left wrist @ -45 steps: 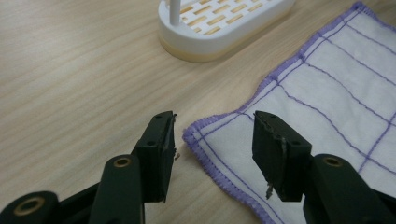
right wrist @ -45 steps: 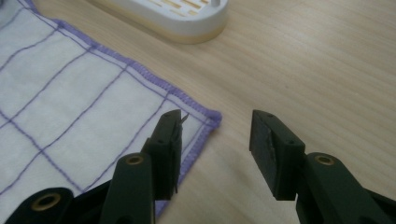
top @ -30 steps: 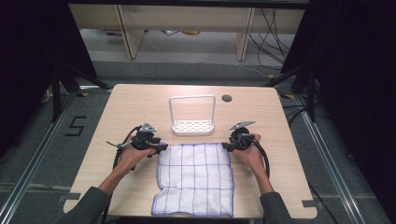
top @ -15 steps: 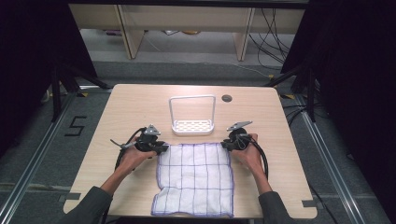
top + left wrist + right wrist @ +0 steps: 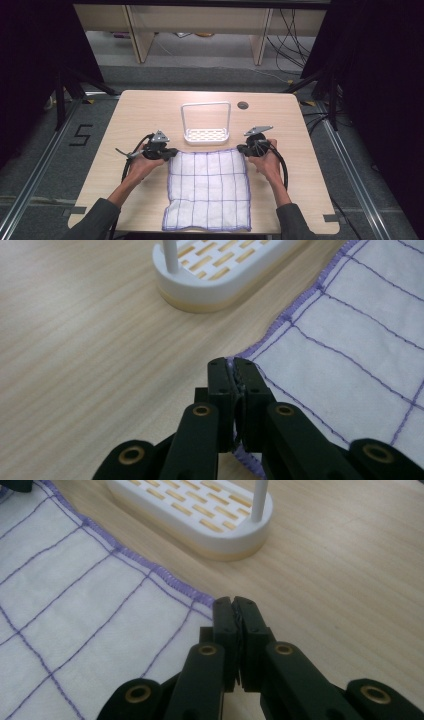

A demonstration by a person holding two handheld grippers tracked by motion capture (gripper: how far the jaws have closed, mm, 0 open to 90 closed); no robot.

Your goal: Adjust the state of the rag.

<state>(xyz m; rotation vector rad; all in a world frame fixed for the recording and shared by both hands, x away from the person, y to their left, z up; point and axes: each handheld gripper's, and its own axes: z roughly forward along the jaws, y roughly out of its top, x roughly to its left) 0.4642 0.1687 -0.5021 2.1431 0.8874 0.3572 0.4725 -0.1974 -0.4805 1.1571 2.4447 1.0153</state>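
Note:
A white cloth [image 5: 209, 192] with a purple grid and purple hem lies flat on the wooden table [image 5: 150, 110]. My left gripper [image 5: 172, 152] sits at its far left corner, my right gripper [image 5: 242, 149] at its far right corner. In the left gripper view the jaws [image 5: 234, 367] have just been closing and now pinch the hem of the cloth [image 5: 350, 340]. The right gripper view has the jaws [image 5: 233, 605] likewise just closed, with the corner of the cloth [image 5: 75, 605] running in between them.
A white slotted rack [image 5: 206, 135] with a tall wire hoop stands just beyond the cloth's far edge, between the two grippers. It is close ahead of each: rack [image 5: 220, 275], rack [image 5: 200, 515]. A dark round hole [image 5: 243, 105] is near the table's far edge.
Both hands have kept their places at the cloth's far corners. The cloth lies as before.

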